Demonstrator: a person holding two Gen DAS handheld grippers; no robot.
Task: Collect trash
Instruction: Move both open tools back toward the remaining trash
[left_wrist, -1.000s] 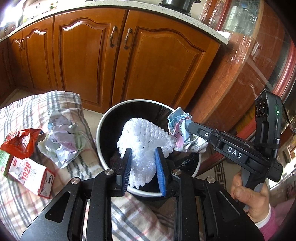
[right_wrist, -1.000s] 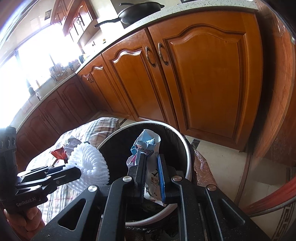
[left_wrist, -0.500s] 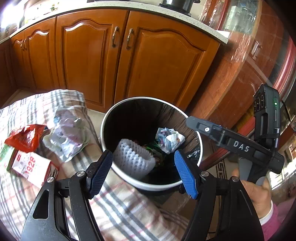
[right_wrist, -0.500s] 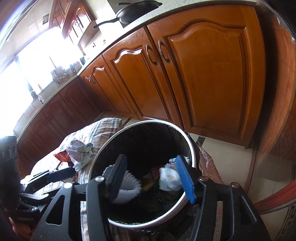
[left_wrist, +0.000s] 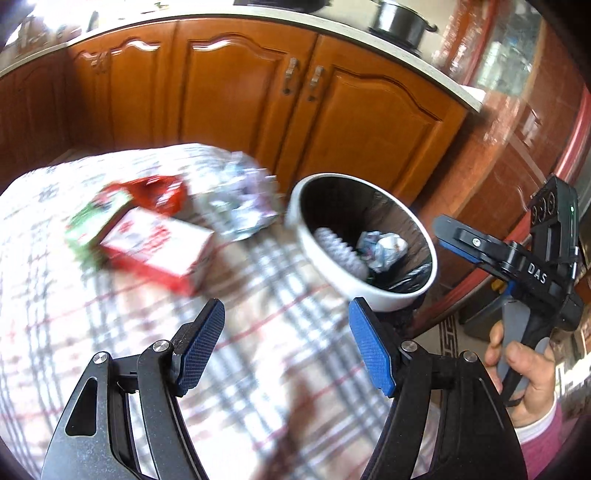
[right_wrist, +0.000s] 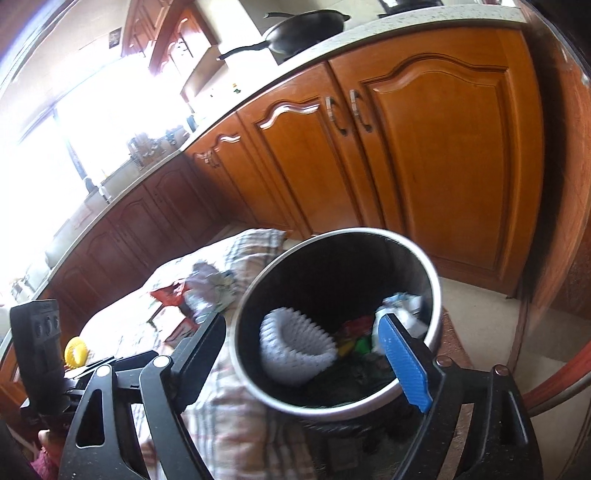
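left gripper (left_wrist: 286, 341): spread, empty, jaws just opened | right gripper (right_wrist: 314, 354): spread, empty, jaws just opening, body reads "DAS" | red carton (left_wrist: 155, 251) ahead-left of left gripper: print blurred, unreadable

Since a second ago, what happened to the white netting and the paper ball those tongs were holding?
Both were dropped. The left tongs let the white foam net fall into the bin, the right tongs let go the crumpled paper; both have just been opening and are empty. The left tongs then swung toward the carton on the checked cloth. The carton, red wrapper and crumpled bag stayed put.
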